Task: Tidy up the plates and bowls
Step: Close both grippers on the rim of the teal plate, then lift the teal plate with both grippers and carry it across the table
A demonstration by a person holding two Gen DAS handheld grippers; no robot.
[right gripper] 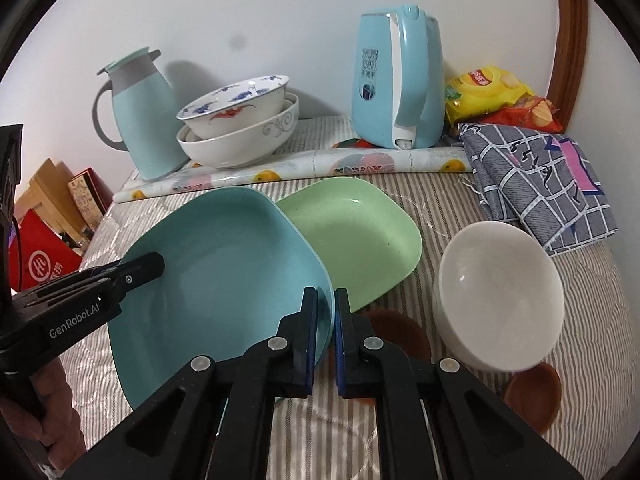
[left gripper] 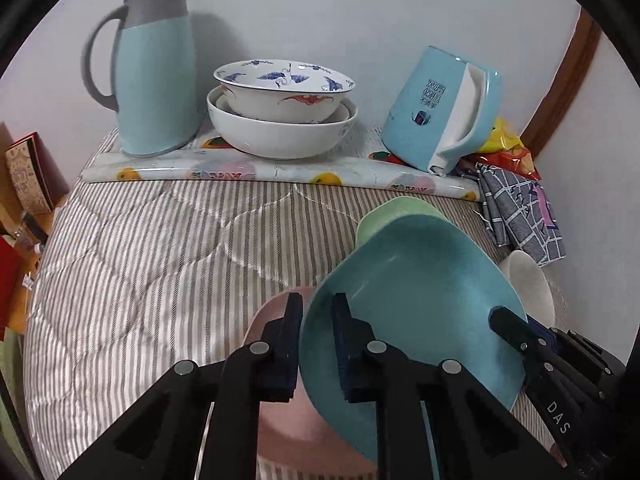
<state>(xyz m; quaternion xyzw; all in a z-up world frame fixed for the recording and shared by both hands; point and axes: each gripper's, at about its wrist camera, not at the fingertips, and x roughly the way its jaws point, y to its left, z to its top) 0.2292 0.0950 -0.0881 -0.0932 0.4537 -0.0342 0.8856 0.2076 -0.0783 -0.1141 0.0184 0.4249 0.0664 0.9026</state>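
Note:
A blue square plate (left gripper: 412, 300) hangs tilted above the striped bedcover, held from both sides. My left gripper (left gripper: 318, 344) is shut on its near-left rim, and it shows in the right wrist view as the left gripper (right gripper: 156, 266). My right gripper (right gripper: 325, 332) is shut on the opposite rim of the blue plate (right gripper: 224, 272). A pink plate (left gripper: 276, 420) lies beneath. A green plate (right gripper: 356, 240) lies just behind, and a white bowl (right gripper: 500, 296) rests to its right. Two stacked patterned bowls (right gripper: 240, 128) stand at the back.
A blue thermos jug (right gripper: 140, 120) and a blue kettle (right gripper: 400, 80) stand on a fruit-print mat (right gripper: 304, 164) by the wall. A checked cloth (right gripper: 536, 184) and snack bags (right gripper: 488, 92) fill the right corner. Two small brown dishes (right gripper: 532, 396) lie near the white bowl.

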